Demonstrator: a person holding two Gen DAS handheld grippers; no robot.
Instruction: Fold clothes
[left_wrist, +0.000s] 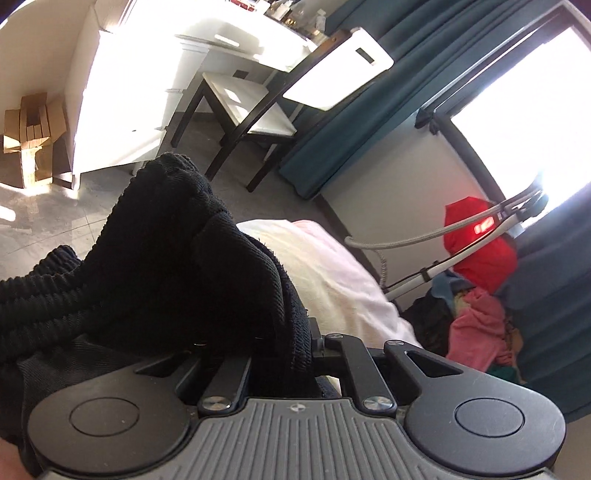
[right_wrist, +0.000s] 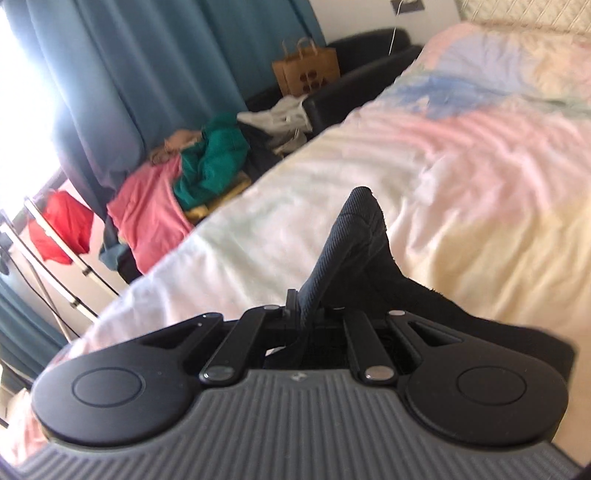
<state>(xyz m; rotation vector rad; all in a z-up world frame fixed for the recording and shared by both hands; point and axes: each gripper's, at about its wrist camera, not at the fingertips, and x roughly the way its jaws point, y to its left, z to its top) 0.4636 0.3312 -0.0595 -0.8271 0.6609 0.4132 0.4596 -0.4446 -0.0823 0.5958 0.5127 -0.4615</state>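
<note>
Pinching black cloth, both grippers are holding what looks like one black garment (left_wrist: 177, 266) up off the bed (right_wrist: 461, 155). The left gripper (left_wrist: 258, 354) is clamped on a thick bunch of it, which is rising straight ahead of the fingers and spilling to its left, where a ribbed band is showing; this may be a waistband, though that is a judgement. The right gripper (right_wrist: 310, 314) is closed on a thinner fold, a peak of fabric standing up just ahead of it, with more drooping to its right.

The garment's long axis cannot be read, since each view is showing only the bunch at its own fingers. Neither hand is nearer: each already has the cloth in its grip. The bed is lying ahead of and below both grippers, its pastel cover bare where visible.

Whether this is a spreading-out or a mid-fold lift, the pictures are not settling.

Beside the bed, a pile of clothes (right_wrist: 177, 192) in pink, green and other colours is lying loose, in no visible basket.
</note>
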